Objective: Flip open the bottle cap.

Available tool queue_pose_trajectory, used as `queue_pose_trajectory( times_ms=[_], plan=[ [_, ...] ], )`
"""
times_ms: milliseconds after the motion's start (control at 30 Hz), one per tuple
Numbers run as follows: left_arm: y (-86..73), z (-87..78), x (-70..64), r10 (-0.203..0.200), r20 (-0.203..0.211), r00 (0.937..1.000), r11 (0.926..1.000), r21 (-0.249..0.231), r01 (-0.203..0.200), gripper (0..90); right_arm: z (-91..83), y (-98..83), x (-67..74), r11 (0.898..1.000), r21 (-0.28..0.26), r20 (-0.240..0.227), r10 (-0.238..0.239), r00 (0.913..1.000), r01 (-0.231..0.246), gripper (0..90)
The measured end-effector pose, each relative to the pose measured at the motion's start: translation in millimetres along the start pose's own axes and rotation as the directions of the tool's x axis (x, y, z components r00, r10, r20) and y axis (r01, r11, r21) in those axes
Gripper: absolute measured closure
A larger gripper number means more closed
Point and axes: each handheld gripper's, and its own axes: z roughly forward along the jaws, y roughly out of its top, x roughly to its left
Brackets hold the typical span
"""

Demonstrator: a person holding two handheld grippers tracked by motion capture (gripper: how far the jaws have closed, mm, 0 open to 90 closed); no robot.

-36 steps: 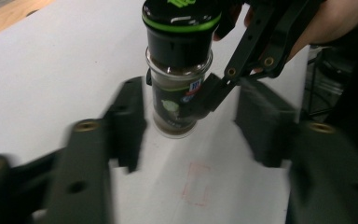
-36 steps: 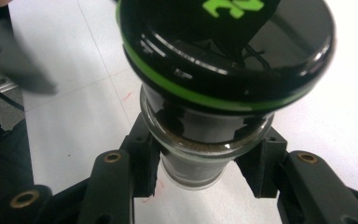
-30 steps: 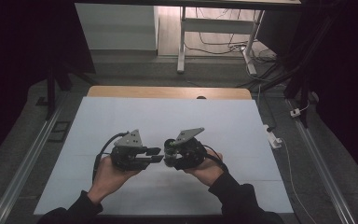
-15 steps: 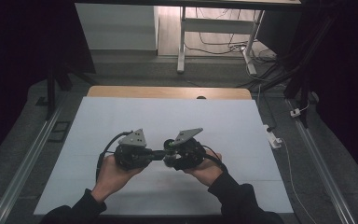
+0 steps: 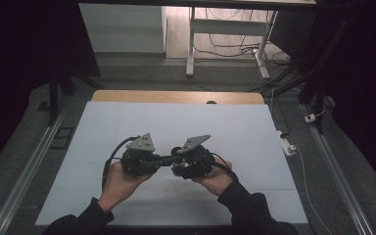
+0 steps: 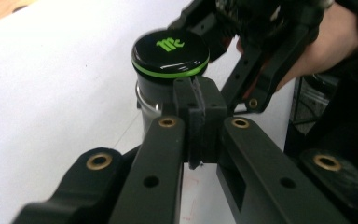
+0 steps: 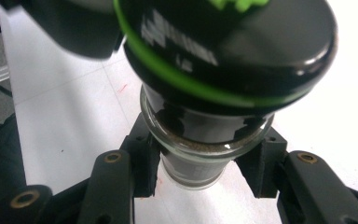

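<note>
**While the hands hold still, the left jaws have come shut beside the jar**

Although both hands sit just where they did a second ago in the high view, near the front middle of the white table (image 5: 127, 127), one thing has changed: the left gripper (image 6: 196, 100) has finished closing. In the left gripper view its two pads are pressed flat against each other with nothing between them. Their tips sit close against the glass of the jar (image 6: 149, 100), just under the black lid (image 6: 170, 46) with its green ring. Whether the tips actually touch the glass I cannot tell.

The right gripper (image 7: 203, 163) has hold of the jar. In the right gripper view its pads sit on either side of the glass body below the lid, closed in on it, and the jar hangs clear of the table. Seen from above, the two grippers point at each other, the left gripper (image 5: 162, 159) coming from the left and the right gripper (image 5: 176, 161) from the right, their tips meeting where the jar is held.

My reading is that the left gripper has closed on air, not on the lid. If the aim is to unscrew or lift the lid, the left jaws would need to reopen and come around the lid's rim while the right keeps the body steady. The lid looks fully seated.
</note>
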Motion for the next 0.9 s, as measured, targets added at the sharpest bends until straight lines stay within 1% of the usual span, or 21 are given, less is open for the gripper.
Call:
queue_pose_trajectory(
  times_ms=[33,167,200,433,467,500,533,633,900],
  plan=[
    [0.5,-0.4,0.3,-0.002,0.003,1.0000,1.0000,0.000,0.002,88.9,0.8,-0.1,0.7,1.000,0.005,-0.001,-0.005,1.0000,0.005,53.3],
    [1.1,-1.1,0.6,-0.005,0.002,1.0000,1.0000,0.002,0.005,89.0,3.6,0.0,3.2,1.000,0.018,-0.007,0.002,1.0000,-0.002,53.3],
    [1.2,-1.4,0.8,-0.006,0.003,1.0000,1.0000,0.000,0.006,89.0,3.8,0.1,3.8,1.000,0.018,-0.008,0.010,0.9999,-0.010,53.3],
    [5.1,-4.8,1.9,-0.015,0.004,0.9999,0.9998,-0.013,0.015,89.0,4.8,0.1,4.8,1.000,0.018,-0.014,0.001,0.9999,-0.001,53.3],
    [5.7,-5.2,1.9,-0.014,-0.005,0.9999,0.9998,-0.014,0.013,89.0,4.9,0.1,4.9,1.000,0.018,-0.015,0.001,0.9999,0.000,53.3],
    [6.4,-5.2,2.0,-0.014,-0.010,0.9998,0.9998,-0.014,0.014,89.0,5.0,-0.2,4.3,1.000,0.018,-0.020,-0.016,0.9997,0.017,53.3],
    [6.9,-5.4,2.8,-0.018,-0.004,0.9998,0.9997,-0.017,0.018,89.0,5.2,-0.1,5.2,1.000,0.016,-0.022,-0.023,0.9995,0.023,53.3],
    [7.9,-6.3,3.4,-0.018,-0.008,0.9998,0.9997,-0.018,0.018,89.1,5.3,0.4,6.7,0.999,0.018,-0.027,-0.027,0.9993,0.028,53.3],
    [13.7,-5.5,7.0,-0.037,-0.019,0.9991,0.9989,-0.030,0.036,89.0,6.9,0.8,9.7,0.999,0.022,-0.036,-0.047,0.9983,0.048,53.3]
  ],
)
